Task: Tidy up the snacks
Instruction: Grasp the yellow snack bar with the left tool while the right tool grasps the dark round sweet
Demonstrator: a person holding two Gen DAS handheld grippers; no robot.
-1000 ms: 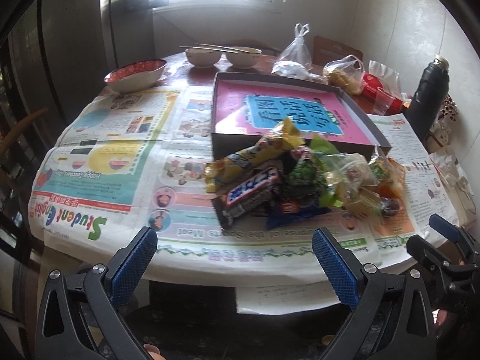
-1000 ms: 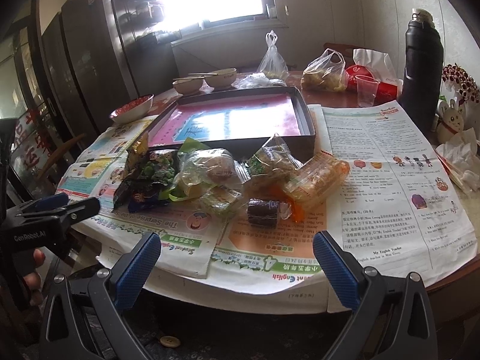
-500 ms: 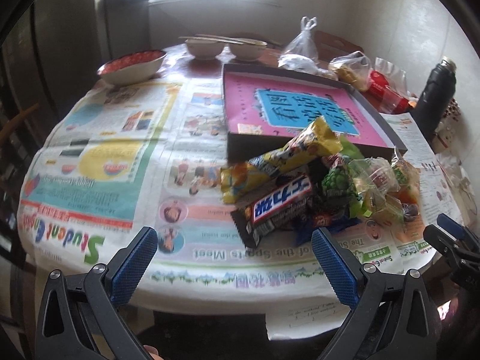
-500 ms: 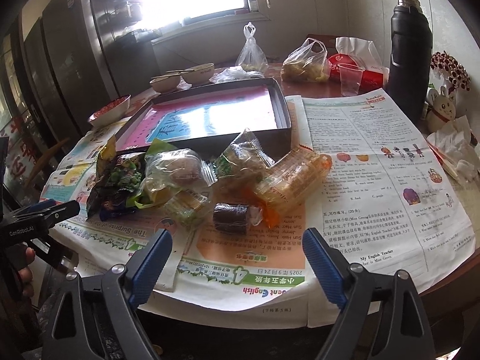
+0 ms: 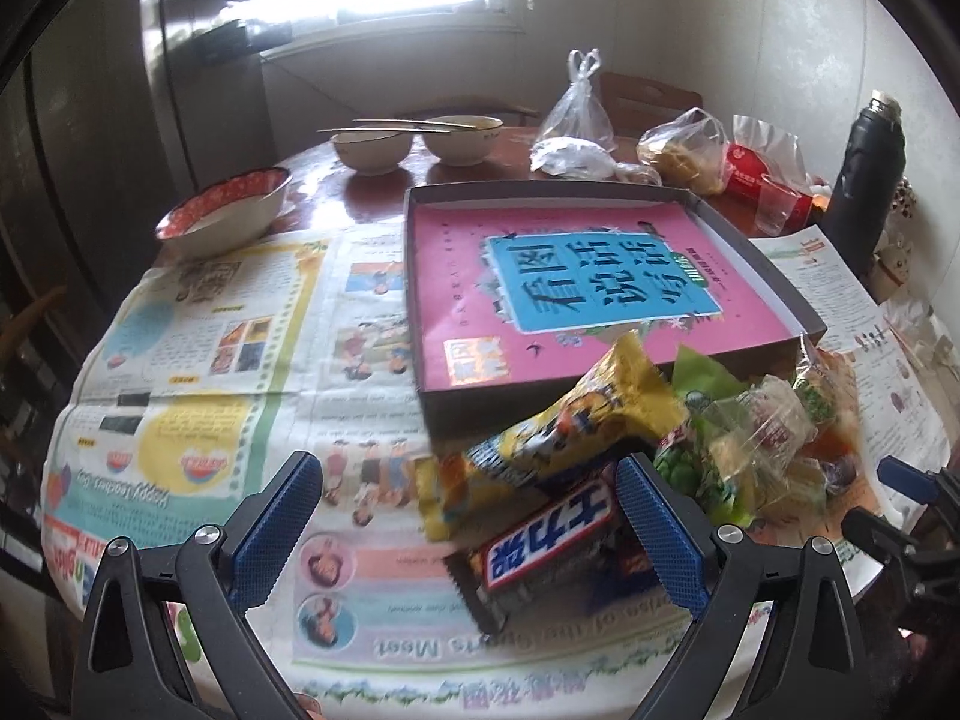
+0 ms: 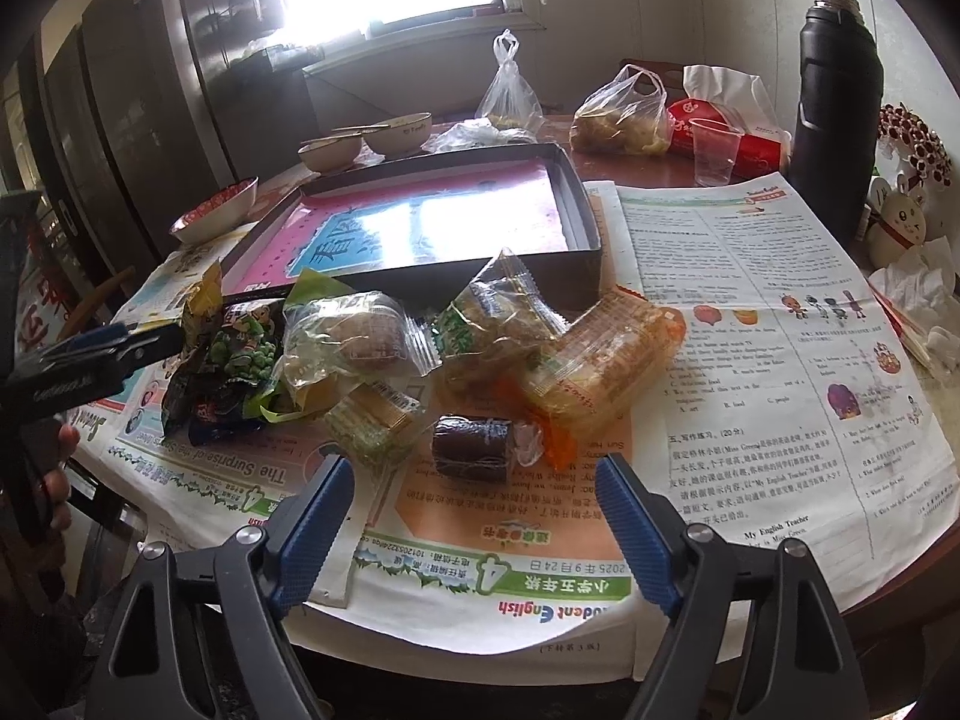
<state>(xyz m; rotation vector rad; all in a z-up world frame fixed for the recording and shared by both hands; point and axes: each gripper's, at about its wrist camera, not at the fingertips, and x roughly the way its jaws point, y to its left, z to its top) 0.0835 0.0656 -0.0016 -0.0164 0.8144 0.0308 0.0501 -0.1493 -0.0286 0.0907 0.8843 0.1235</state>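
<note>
Your right gripper [image 6: 471, 492] is closing with nothing between its jaws yet, tilted down toward the dark roll [image 6: 473, 448] at the near edge of the snack pile [image 6: 420, 360]. Ease forward until the roll sits squarely between the pads before you squeeze. Your left gripper [image 5: 468, 504] hangs wide and empty, angled down over the chocolate bar [image 5: 549, 540], just short of the tray [image 5: 804, 324].
</note>
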